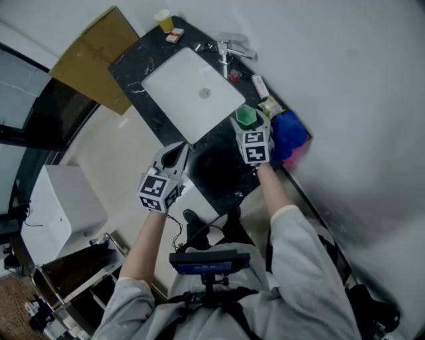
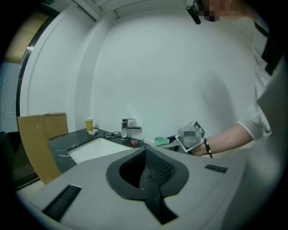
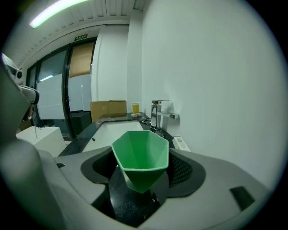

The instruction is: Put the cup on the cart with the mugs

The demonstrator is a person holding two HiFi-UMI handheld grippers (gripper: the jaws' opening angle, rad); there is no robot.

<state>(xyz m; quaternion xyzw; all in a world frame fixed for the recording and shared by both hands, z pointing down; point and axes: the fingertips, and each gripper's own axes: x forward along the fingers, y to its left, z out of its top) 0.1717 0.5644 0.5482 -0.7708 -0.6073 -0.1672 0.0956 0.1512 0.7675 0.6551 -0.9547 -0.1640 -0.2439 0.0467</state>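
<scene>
A green faceted cup (image 3: pixel 140 157) sits upright between the jaws of my right gripper (image 3: pixel 141 177), whose pads press on its sides just above the black marble counter (image 1: pixel 222 169). In the head view the cup (image 1: pixel 246 116) shows past the marker cube, with the right gripper (image 1: pixel 248 123) at the counter's right end, beside the sink. My left gripper (image 1: pixel 178 149) hovers at the counter's front edge, left of the right one. Its jaws (image 2: pixel 143 177) stand a little apart with nothing between them. No mugs can be made out.
A white sink basin (image 1: pixel 166 73) fills the counter's middle, with a chrome faucet (image 1: pixel 226 50) behind it. A yellow cup (image 1: pixel 163 20) stands at the far end, a blue cloth (image 1: pixel 289 136) by the wall. Cardboard (image 1: pixel 93 60) leans at the left. A white box (image 1: pixel 60 212) and a metal-framed rack (image 1: pixel 73 279) stand lower left.
</scene>
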